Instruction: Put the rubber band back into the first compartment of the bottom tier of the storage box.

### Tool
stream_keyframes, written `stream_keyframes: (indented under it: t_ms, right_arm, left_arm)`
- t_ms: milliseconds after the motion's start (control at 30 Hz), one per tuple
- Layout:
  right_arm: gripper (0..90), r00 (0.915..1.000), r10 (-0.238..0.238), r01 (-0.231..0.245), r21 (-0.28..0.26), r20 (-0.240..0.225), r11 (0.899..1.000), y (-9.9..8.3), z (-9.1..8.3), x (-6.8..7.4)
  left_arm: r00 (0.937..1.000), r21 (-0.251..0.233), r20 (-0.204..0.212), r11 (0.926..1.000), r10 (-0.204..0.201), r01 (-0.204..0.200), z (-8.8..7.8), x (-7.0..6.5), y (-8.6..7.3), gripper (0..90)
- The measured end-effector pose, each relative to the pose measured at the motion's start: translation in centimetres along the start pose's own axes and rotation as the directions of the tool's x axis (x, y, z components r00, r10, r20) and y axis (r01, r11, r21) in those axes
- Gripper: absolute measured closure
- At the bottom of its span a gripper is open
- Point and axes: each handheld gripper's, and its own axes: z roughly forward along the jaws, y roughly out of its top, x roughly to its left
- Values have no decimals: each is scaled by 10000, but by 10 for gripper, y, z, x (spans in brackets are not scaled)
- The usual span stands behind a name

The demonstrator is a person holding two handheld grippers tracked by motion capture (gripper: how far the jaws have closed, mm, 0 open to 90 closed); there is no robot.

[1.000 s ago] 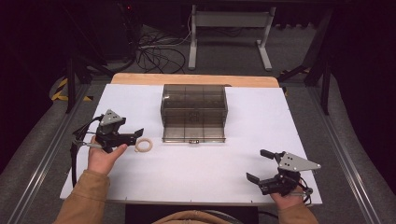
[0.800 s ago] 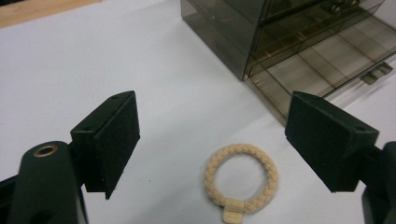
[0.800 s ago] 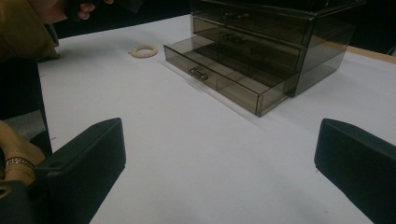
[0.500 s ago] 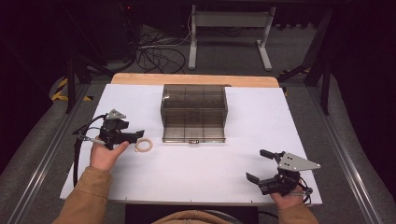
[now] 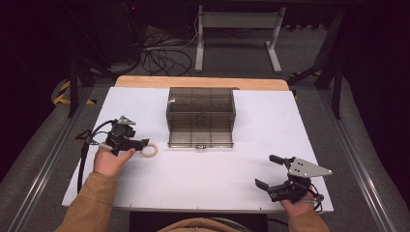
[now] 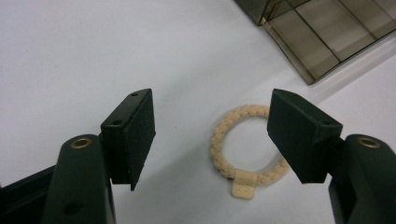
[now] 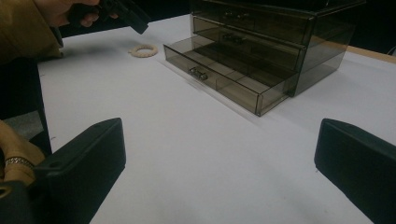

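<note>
Braided cream hair tie [image 6: 246, 148], a round loop with a small tag bearing no readable writing, lies flat on the white table [image 5: 217, 179], left of the smoky clear-plastic drawer box [image 5: 200, 116], whose open bottom drawer has divided compartments. Left gripper [image 5: 143, 143] straddles it, jaws closing, not yet touching. Right gripper [image 5: 269, 171], near right, gapes wide.

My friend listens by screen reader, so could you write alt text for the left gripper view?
A beige braided ring with a small tab lies flat on a white table between the two black jaws of the left gripper, which have just been closing and do not yet touch it. A smoky clear drawer box sits at upper right.
</note>
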Motion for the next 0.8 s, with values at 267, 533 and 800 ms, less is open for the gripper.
stream_keyframes:
  t_ms: [267, 533, 800]
  right_arm:
    - [23, 10000, -8, 8, 5, 6, 10000, 0, 0, 0]
    - [23, 10000, -31, 31, 21, 11, 10000, 0, 0, 0]
    - [23, 10000, -50, 50, 26, 0, 10000, 0, 0, 0]
  left_arm:
    - [9997, 409, -190, 9991, 155, -147, 5, -2, -1, 371]
    - [9998, 909, -58, 9957, 175, -169, 10, -4, -1, 457]
    - [9993, 1285, -83, 9911, 359, -345, 13, -6, -2, 552]
